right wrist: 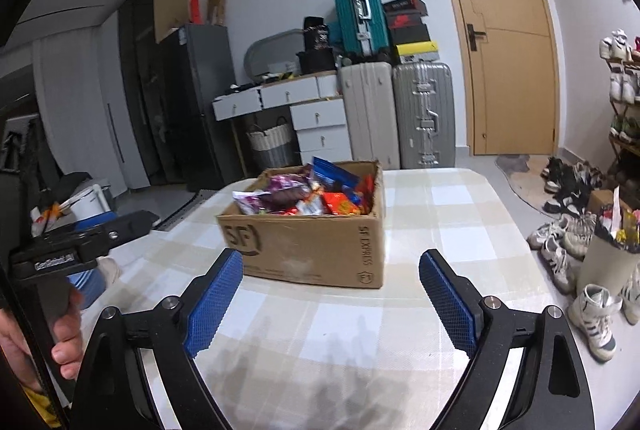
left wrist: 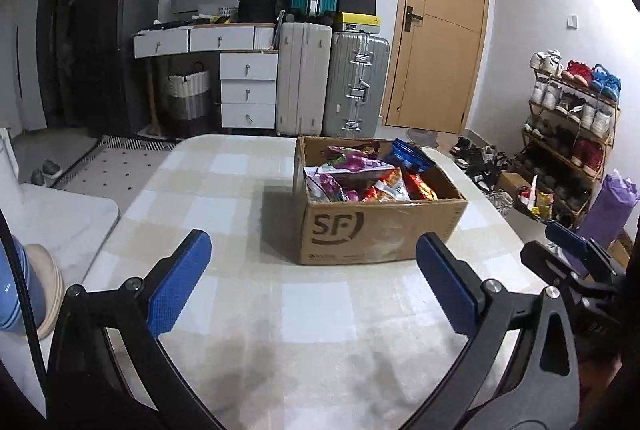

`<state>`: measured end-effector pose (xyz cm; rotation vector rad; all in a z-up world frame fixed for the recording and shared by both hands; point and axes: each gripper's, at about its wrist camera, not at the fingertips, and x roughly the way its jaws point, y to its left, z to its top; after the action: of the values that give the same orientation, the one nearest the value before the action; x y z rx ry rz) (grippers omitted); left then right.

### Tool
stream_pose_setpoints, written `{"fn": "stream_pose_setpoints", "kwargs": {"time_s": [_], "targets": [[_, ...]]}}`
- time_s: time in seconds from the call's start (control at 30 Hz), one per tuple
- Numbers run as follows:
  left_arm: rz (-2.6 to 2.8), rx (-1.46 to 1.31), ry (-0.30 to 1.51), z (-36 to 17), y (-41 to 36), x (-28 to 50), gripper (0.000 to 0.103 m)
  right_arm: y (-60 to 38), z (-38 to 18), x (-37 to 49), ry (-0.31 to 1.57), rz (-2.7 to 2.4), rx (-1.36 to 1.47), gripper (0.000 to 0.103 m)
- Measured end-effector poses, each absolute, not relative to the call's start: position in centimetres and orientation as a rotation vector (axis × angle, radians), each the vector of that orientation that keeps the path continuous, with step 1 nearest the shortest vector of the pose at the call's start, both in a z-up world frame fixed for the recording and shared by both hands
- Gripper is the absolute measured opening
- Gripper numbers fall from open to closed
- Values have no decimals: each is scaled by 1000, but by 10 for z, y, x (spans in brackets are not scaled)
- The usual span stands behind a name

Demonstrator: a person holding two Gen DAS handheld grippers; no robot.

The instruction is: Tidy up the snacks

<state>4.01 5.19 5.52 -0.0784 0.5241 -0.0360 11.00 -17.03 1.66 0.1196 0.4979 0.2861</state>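
Left wrist view: cardboard box [left wrist: 380, 214] of snack bags [left wrist: 360, 178] sits mid-worktop [left wrist: 312, 310], left gripper [left wrist: 314, 280] & right gripper [right wrist: 331, 294] jaws both spread wide, empty; bags prob light, crinkly, slippery, so pinch a top edge.

A table [left wrist: 320, 310] covered in a beige-and-white checked cloth is stretching out ahead of both tools. A brown cardboard box [left wrist: 380, 230] printed "SF" is sitting directly on it, ahead of the left tool's fingers and slightly toward its right side; from the right tool it is lying ahead and a little to the left [right wrist: 308, 246], with "SF EXPRESS" showing on the side facing that tool. The box is standing open-topped, and colourful snack packets [left wrist: 360, 178] are piling up inside it, some poking above the rim. The cloth nearest both tools is lying bare, catching soft shadows. The box is resting well apart from the table's near edge.
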Motion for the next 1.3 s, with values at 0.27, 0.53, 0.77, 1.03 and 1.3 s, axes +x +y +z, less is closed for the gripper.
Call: {"fn": "stream_pose_setpoints", "kwargs": {"time_s": [0.27, 0.53, 0.77, 1.03, 1.3], "targets": [[9, -24, 483, 53, 44, 40, 102, -172, 9, 120, 530, 276, 137, 91], [-2, -64, 443, 60, 40, -11, 102, -178, 22, 75, 511, 274, 177, 91], [2, -55, 468, 51, 42, -23, 102, -188, 25, 50, 505, 258, 224, 91], [27, -54, 475, 47, 51, -13, 102, -184, 22, 50, 520, 283, 221, 91], [24, -80, 484, 47, 57, -7, 102, -177, 22, 51, 525, 302, 185, 91]]}}
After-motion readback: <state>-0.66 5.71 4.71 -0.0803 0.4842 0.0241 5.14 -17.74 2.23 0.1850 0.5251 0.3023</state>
